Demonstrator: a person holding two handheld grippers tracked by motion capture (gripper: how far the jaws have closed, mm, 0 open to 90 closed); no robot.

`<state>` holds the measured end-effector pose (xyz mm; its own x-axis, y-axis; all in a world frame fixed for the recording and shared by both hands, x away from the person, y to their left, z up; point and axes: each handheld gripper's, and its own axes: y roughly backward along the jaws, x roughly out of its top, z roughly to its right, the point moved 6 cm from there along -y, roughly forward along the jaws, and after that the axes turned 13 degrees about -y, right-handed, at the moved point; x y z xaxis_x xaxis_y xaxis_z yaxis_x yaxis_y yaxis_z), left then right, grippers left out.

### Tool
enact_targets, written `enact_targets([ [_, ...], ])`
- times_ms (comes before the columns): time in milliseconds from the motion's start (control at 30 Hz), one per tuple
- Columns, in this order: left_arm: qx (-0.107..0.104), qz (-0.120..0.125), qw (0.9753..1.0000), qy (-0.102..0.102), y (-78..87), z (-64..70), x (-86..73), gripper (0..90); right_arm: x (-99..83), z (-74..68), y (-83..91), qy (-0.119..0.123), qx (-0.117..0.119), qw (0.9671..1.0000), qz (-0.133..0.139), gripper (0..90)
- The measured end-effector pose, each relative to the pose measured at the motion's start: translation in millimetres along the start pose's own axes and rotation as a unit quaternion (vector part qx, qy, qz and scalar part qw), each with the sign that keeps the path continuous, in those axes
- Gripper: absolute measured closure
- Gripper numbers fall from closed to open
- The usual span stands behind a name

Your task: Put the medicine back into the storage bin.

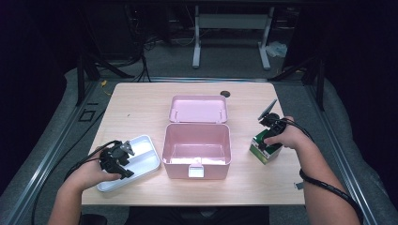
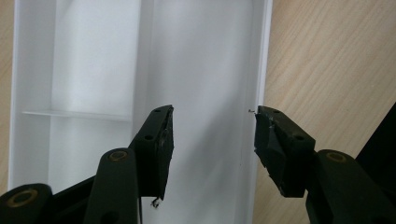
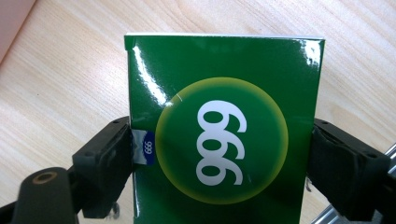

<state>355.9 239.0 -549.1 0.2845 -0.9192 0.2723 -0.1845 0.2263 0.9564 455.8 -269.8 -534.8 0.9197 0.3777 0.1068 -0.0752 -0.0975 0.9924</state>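
My right gripper (image 3: 219, 154) clamps the green box (image 3: 224, 126) marked 999, 1 jaw pressed against each side, on the wooden table (image 1: 141, 108) to the right of the open pink case (image 1: 197, 143). My left gripper (image 2: 212, 140) hangs with its 2 jaws spread wide, holding nothing, over the white tray (image 2: 93, 60) at the table's left, 1 jaw above the tray's rim.

Pink storage box (image 1: 196, 150) w/ raised lid (image 1: 198, 108) sits mid worktop (image 1: 141, 108), blocking a straight path btwn left & right sides. White divided tray (image 1: 141, 154) fills the near-left corner, just beside the box. Green 999 carton (image 1: 264, 149) stands near right. Free room: far-left worktop, far-right strip, near edge in front of the box.
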Motion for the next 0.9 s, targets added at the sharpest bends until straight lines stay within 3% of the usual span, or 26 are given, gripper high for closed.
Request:
enact_targets([
  [267, 0.0, 0.0, 1.0, 0.0, 0.4, 0.0, 0.1, 47.4, -0.1, -4.1, 3.3, 0.019, -0.017, 0.9997, -0.006, 15.4],
  [400, 0.0, 0.0, 1.0, 0.0, 0.4, 0.1, 0.3, 47.4, 2.5, -8.4, 13.2, 0.029, -0.019, 0.9994, -0.001, 15.6],
  [700, 0.0, 0.002, 1.0, 0.0, 1.2, -0.2, -0.2, 47.5, 11.1, -27.7, 56.4, 0.076, -0.028, 0.9967, 0.01, 15.7],
  [767, 0.001, 0.003, 1.0, 0.001, 1.4, 0.0, -0.2, 47.4, 15.4, -40.0, 78.4, 0.099, -0.035, 0.9943, 0.016, 15.8],
  [900, 0.001, 0.002, 1.0, 0.0, 1.2, -0.3, -0.5, 47.4, 19.7, -57.6, 103.1, 0.141, -0.042, 0.9889, 0.023, 15.8],
])
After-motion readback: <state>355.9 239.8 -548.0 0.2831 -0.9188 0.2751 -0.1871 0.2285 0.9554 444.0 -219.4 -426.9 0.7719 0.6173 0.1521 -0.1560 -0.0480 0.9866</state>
